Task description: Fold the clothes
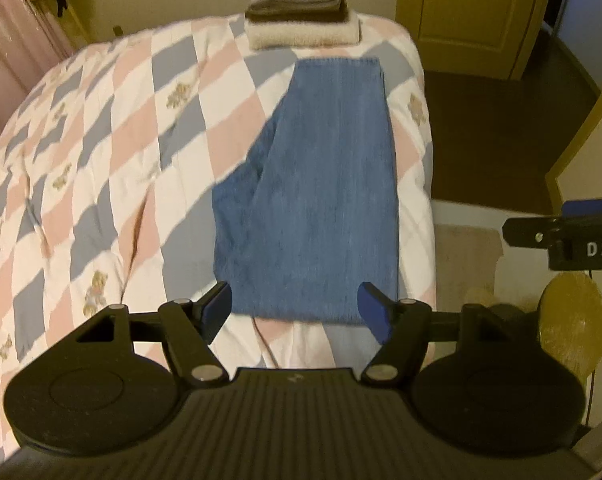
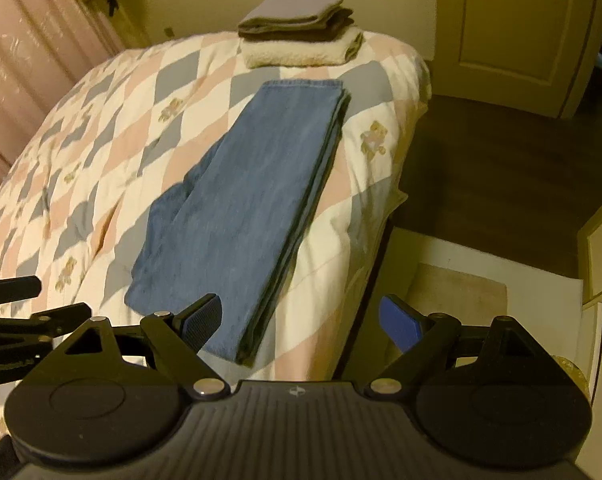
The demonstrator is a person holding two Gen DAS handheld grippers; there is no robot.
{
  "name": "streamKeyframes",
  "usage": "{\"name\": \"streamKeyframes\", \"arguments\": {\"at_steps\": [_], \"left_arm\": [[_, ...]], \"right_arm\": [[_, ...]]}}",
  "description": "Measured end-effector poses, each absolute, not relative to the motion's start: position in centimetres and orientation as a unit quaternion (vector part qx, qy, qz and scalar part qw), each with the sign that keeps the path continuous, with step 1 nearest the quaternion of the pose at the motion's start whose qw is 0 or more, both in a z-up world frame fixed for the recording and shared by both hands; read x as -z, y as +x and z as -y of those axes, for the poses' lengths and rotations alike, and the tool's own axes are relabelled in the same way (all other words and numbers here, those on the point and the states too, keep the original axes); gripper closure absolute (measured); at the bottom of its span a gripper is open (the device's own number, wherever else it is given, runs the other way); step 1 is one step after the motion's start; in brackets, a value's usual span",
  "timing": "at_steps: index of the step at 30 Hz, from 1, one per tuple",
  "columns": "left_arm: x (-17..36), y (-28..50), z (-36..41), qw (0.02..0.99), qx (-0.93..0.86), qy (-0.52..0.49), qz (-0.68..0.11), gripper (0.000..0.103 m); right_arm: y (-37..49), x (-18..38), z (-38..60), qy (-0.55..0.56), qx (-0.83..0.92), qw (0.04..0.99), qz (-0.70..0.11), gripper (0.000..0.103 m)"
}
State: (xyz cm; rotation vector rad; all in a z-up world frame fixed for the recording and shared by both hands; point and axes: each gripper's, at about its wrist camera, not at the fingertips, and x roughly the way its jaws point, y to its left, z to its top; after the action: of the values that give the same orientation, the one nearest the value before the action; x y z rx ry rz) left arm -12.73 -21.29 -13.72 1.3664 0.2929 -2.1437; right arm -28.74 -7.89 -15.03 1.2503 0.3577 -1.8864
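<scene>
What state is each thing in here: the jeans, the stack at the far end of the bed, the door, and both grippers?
Jeans: folded lengthwise, lying flat on the quilt, not yet folded short.
Stack of folded clothes: folded, piled at the far end of the bed.
Door: closed.
Left gripper: open, empty, near the jeans' near end.
Right gripper: open, empty.

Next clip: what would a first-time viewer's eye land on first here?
The blue jeans, folded lengthwise, lie along the right edge of the checked quilt, strong against its pale pinks and greys. Beyond their far end sits a stack of folded towels, grey on cream. Both the left gripper and the right gripper hover at the near end with jaws open, holding nothing.
</scene>
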Motion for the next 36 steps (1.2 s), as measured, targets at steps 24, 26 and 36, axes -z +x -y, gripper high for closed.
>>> {"name": "streamKeyframes", "arguments": {"at_steps": [24,26,36], "left_arm": [[27.3,-8.0,21.4,0.186,0.798,0.552,0.152,0.036],[29.2,-8.0,21.7,0.156,0.793,0.546,0.219,0.036],[38.3,-7.0,23.5,0.034,0.719,0.502,0.479,0.034]], "right_arm": [[-21.4,21.7,11.0,0.367,0.675,0.533,-0.353,0.013],[-19.2,23.4,11.9,0.321,0.652,0.560,-0.398,0.014],[-11.5,33.0,14.5,0.094,0.595,0.545,-0.583,0.020]]}}
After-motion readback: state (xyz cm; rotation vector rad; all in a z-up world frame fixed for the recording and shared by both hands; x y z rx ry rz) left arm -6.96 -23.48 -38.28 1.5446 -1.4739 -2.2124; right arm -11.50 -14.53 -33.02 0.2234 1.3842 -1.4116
